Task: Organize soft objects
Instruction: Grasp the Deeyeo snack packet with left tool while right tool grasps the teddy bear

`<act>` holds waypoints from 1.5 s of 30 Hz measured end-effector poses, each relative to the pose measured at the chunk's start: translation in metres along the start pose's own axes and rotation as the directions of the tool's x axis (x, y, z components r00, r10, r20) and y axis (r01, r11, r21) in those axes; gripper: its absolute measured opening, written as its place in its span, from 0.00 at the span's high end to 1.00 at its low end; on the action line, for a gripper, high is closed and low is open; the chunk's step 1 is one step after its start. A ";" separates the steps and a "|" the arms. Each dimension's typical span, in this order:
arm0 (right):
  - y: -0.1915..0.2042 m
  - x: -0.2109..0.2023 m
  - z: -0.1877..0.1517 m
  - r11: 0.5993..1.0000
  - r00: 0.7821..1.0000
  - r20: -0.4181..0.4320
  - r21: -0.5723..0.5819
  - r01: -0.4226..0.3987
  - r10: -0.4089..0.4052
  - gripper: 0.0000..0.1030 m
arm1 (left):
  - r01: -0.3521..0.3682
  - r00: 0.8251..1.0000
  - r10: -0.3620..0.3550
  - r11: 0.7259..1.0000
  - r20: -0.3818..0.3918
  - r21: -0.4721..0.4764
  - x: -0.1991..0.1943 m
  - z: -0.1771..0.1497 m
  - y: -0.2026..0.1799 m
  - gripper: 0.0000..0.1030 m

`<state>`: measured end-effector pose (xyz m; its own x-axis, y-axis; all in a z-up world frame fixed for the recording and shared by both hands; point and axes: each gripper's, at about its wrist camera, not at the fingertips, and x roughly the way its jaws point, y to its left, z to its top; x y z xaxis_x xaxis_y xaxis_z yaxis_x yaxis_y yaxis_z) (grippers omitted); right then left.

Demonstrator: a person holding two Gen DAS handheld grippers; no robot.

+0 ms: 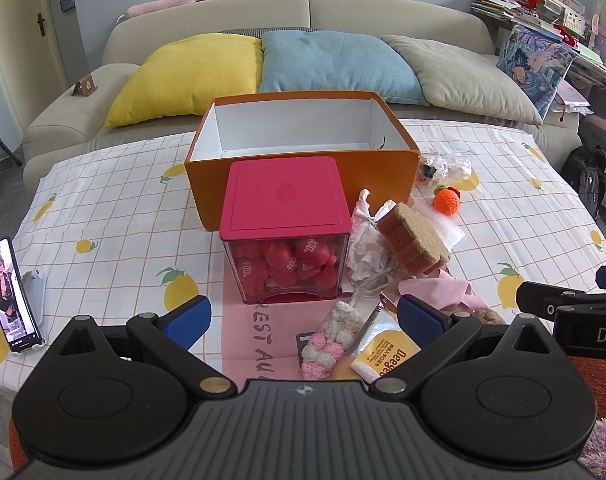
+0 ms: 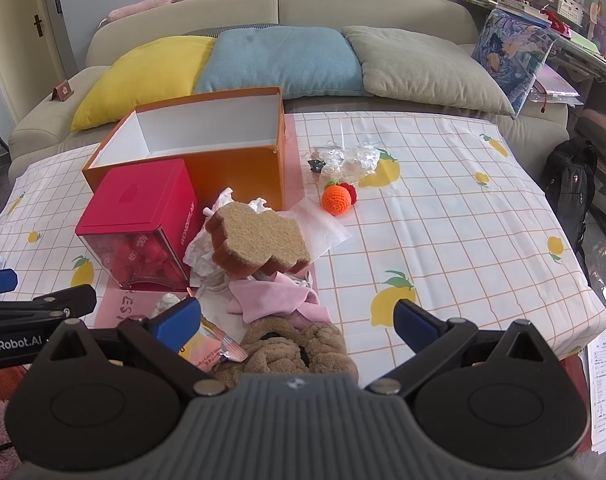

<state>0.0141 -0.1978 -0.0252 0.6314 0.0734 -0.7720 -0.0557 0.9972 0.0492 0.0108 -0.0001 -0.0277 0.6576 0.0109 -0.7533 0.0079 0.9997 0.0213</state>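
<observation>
On the lemon-print tablecloth [image 2: 443, 216], just in front of the open orange box [image 1: 303, 168], lies the heap of soft things to be sorted: a brown bear-shaped sponge [image 2: 259, 240] propped on crumpled white tissue [image 1: 363, 244], a pink cloth [image 2: 275, 298] below it, a brown plush toy [image 2: 299, 348] nearest the right gripper [image 2: 297, 320], and a pink-and-white knitted piece [image 1: 331, 340] beside a yellow snack packet [image 1: 387, 354] nearest the left gripper [image 1: 303, 318]. A crocheted orange [image 2: 337, 200] sits apart to the right of the box, near a clear plastic bag [image 2: 351, 158] of small items. A clear dispenser with a red lid [image 1: 285, 232], full of red pieces, stands touching the box front. The box looks empty inside, so the sorting appears to be at its start.

Both grippers hover low over the near edge of the heap, jaws spread wide and holding nothing. The step in hand seems to be choosing a first item. The plush toy lies between the right gripper's fingers, so the likely next move is to lower, close on it, and carry it over the dispenser into the box. A phone [image 1: 13, 296] stands at the table's left edge; behind is a sofa [image 1: 83, 120] with cushions.
</observation>
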 end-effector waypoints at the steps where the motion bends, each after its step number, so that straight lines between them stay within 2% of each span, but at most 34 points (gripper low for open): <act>1: 0.000 0.000 0.000 1.000 1.000 0.000 0.000 0.000 0.000 0.03 | 0.000 1.000 0.000 1.000 0.000 0.000 0.000 0.000 0.000 0.00; 17: 0.000 0.001 -0.001 1.000 1.000 -0.004 0.001 0.000 0.000 0.03 | 0.003 1.000 -0.003 1.000 -0.002 0.002 0.000 -0.001 -0.003 0.00; 22: 0.000 0.007 -0.003 1.000 1.000 -0.031 -0.001 -0.003 0.003 0.03 | 0.010 1.000 -0.010 1.000 -0.013 0.002 0.002 -0.002 -0.006 0.00; 25: 0.001 0.012 -0.004 1.000 0.998 -0.059 -0.003 -0.015 0.015 0.03 | 0.039 0.999 -0.039 0.999 -0.031 0.011 0.006 -0.003 -0.007 0.00; 28: 0.001 0.020 -0.007 1.000 0.995 -0.100 -0.011 -0.016 0.015 0.03 | 0.107 0.993 -0.106 0.994 -0.059 0.023 0.011 -0.005 -0.005 0.00; 30: 0.000 0.028 -0.011 1.000 0.990 -0.137 -0.020 -0.016 0.013 0.03 | 0.168 0.983 -0.166 0.986 -0.078 0.013 0.014 -0.006 -0.001 0.12; 31: -0.001 0.032 -0.013 1.000 0.987 -0.161 -0.018 -0.018 0.014 0.07 | 0.194 0.977 -0.193 0.981 -0.090 0.001 0.016 -0.006 0.000 0.24; 33: -0.005 0.039 -0.017 0.999 0.978 -0.204 0.000 -0.034 0.033 0.18 | 0.228 0.966 -0.229 0.973 -0.121 -0.025 0.021 -0.007 0.004 0.29; 35: -0.009 0.047 -0.021 0.998 0.967 -0.249 0.026 -0.052 0.057 0.21 | 0.282 0.948 -0.283 0.959 -0.142 -0.033 0.026 -0.009 0.006 0.38; 36: -0.010 0.051 -0.024 0.998 0.962 -0.266 0.031 -0.060 0.066 0.21 | 0.311 0.938 -0.312 0.950 -0.151 -0.032 0.029 -0.010 0.006 0.39; 39: -0.008 0.062 -0.030 0.997 0.945 -0.317 0.013 -0.077 0.077 0.21 | 0.356 0.921 -0.347 0.934 -0.177 0.026 0.035 -0.013 0.000 0.37; 40: -0.007 0.066 -0.031 0.996 0.937 -0.340 0.013 -0.084 0.083 0.21 | 0.361 0.919 -0.343 0.930 -0.197 0.066 0.039 -0.015 -0.005 0.31; 43: -0.006 0.079 -0.036 0.996 0.919 -0.385 0.012 -0.084 0.083 0.17 | 0.339 0.928 -0.299 0.924 -0.221 0.178 0.048 -0.022 -0.017 0.23; 45: -0.009 0.084 -0.038 0.995 0.909 -0.405 0.028 -0.095 0.098 0.16 | 0.344 0.927 -0.287 0.907 -0.243 0.242 0.055 -0.027 -0.023 0.18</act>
<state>0.0377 -0.2009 -0.1146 0.2557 0.1592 -0.9535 -0.0938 0.9858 0.1394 0.0263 -0.0224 -0.0872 0.4244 -0.2718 -0.8637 0.4154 0.9060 -0.0811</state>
